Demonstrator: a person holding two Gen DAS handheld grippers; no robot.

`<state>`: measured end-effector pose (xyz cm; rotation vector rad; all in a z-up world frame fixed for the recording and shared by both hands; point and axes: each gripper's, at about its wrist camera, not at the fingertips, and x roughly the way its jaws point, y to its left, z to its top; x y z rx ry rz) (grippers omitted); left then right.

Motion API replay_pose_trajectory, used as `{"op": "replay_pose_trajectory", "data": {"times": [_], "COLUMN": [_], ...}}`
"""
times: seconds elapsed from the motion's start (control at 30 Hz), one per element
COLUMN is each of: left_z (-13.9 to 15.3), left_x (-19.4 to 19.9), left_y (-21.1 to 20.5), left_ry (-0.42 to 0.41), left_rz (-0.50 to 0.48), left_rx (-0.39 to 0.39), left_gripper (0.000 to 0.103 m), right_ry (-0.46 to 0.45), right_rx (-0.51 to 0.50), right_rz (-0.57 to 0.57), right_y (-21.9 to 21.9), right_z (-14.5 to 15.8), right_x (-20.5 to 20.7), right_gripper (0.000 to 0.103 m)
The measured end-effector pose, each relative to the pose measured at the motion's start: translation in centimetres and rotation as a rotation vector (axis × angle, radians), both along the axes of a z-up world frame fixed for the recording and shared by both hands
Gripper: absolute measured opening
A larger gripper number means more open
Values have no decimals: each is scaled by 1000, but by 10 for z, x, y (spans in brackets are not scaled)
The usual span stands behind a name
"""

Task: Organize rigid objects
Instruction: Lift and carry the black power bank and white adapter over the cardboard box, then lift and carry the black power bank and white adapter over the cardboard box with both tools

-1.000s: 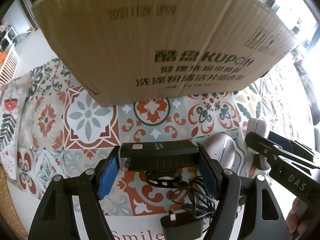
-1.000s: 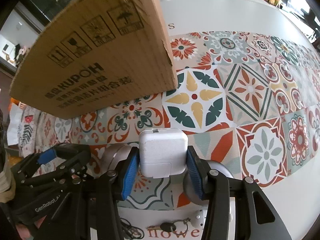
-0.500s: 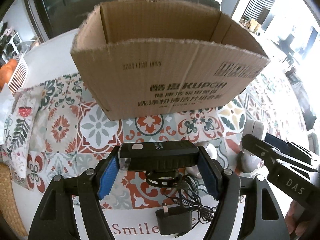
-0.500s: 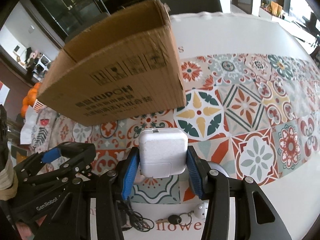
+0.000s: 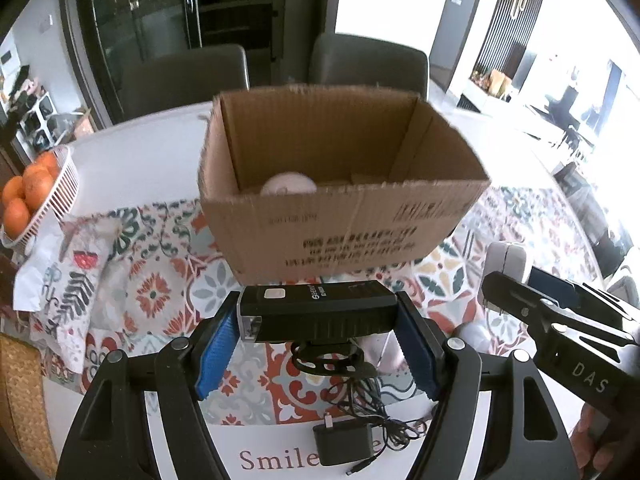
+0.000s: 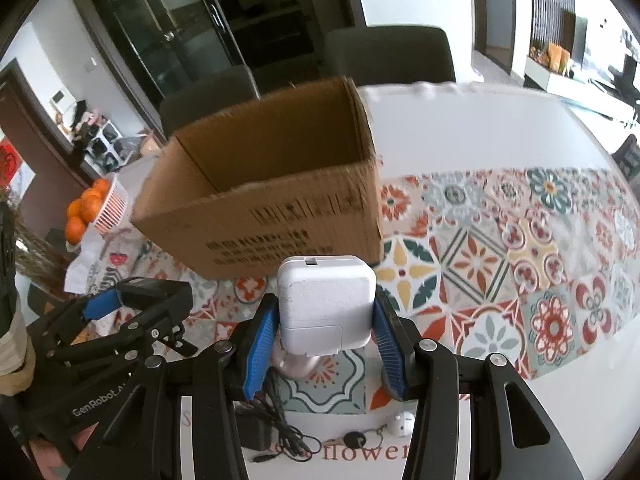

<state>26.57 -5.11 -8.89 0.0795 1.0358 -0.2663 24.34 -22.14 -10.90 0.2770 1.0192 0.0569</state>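
My left gripper is shut on a black bike light with a strap mount, held above the table in front of the open cardboard box. A white round object lies inside the box. My right gripper is shut on a white power adapter, also raised before the box. The right gripper with the adapter shows at the right of the left wrist view. The left gripper shows at the left of the right wrist view.
A black charger with cable lies on the patterned tablecloth below the grippers. A pale mouse-like object and a small white keyring item lie there too. A basket of oranges stands at the left; chairs behind.
Both grippers have risen with their objects. The box now appears lower and farther in view, and its open inside shows.
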Motion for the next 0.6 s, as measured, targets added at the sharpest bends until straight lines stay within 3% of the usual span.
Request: {"op": "replay_pose_trajectory", "data": {"times": [0.23, 0.6], "left_z": [31, 60], "left_x": [-6, -1], "left_y": [2, 2], "left_ry": [-78, -134], "left_rz": [-2, -8], "left_rx": [-29, -45], "left_gripper": [73, 73], "right_ry": [-77, -153], "right_rx": [5, 16], "right_rz": [16, 36], "right_y": [2, 6], "right_z": [29, 60], "right_x": [-3, 2], "right_gripper": [48, 48]}}
